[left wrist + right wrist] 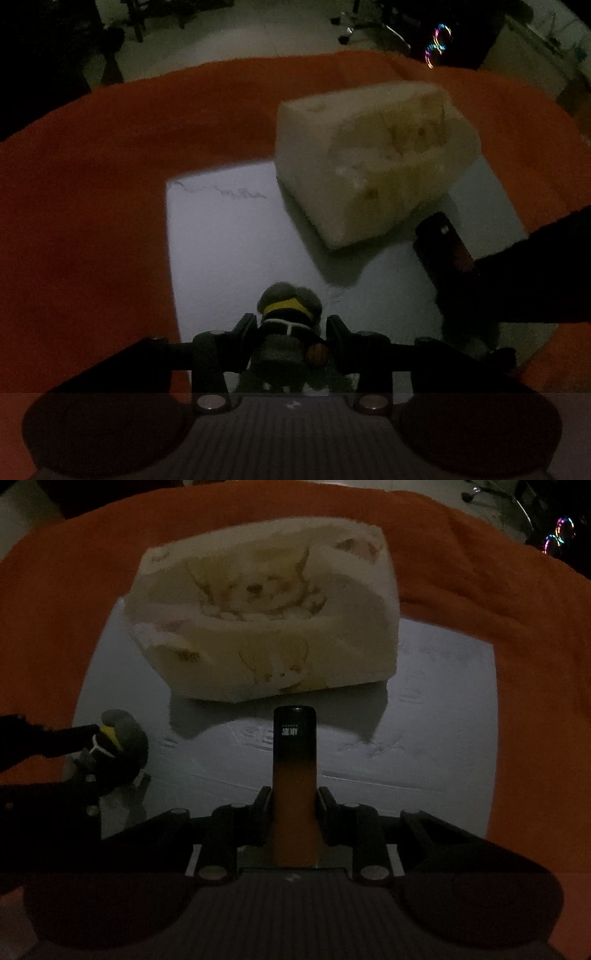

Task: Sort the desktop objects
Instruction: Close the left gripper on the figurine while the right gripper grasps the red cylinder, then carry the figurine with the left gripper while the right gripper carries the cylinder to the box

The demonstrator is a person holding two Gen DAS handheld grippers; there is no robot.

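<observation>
- Your tube (294, 775): black top, orange bottom.
- Your plush toy (290, 325): grey, yellow band.
- Cream pack (266, 627), cartoon print.
- Orange cloth (110, 166), white mat (229, 240).

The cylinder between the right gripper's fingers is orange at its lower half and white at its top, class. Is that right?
Not quite. The cylinder between the right gripper's fingers is orange at its lower half, but its top is black, with small white markings. The right wrist view shows it.
</observation>
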